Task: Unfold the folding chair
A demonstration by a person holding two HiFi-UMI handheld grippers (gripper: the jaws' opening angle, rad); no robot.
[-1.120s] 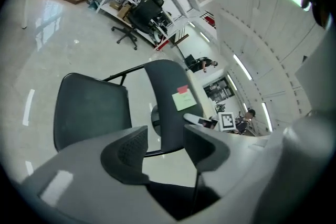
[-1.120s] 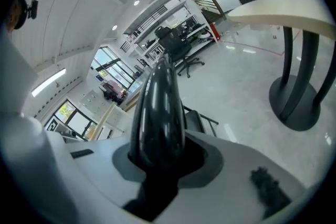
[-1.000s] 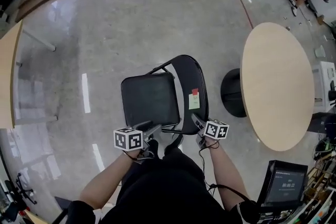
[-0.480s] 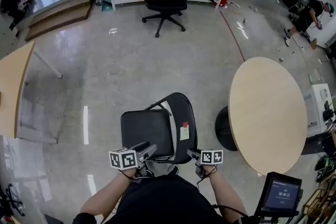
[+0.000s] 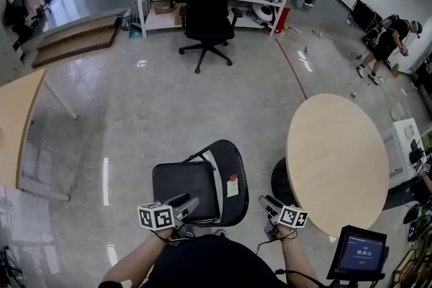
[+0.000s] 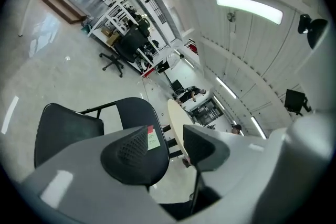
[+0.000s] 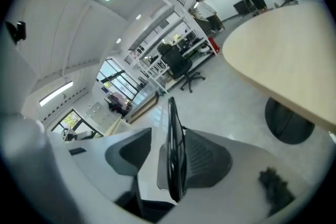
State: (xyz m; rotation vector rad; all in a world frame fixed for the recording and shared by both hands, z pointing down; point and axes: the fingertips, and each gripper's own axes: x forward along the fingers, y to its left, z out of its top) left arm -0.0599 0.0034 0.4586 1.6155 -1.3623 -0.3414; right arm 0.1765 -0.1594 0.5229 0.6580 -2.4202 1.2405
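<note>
The black folding chair stands unfolded on the floor, its seat (image 5: 185, 189) flat and its rounded backrest (image 5: 231, 175) carrying a small paper label. My left gripper (image 5: 189, 202) hovers at the seat's near edge, jaws open with nothing between them (image 6: 176, 147). My right gripper (image 5: 265, 201) is just right of the backrest and apart from it. Its jaws are opening (image 7: 157, 157). In the right gripper view the backrest (image 7: 175, 149) shows edge-on in line with the gap, and the pads do not press on it.
A round wooden table (image 5: 337, 158) on a black pedestal stands close on the right. A screen (image 5: 356, 254) sits at the lower right, a wooden tabletop (image 5: 17, 125) at the left edge. A black office chair (image 5: 206, 3) and shelving are far ahead. People stand at the back right.
My right gripper has come off the backrest's edge and shifted right, its jaws wider. Both grippers have lifted. The head view has tilted up, showing more of the room.
</note>
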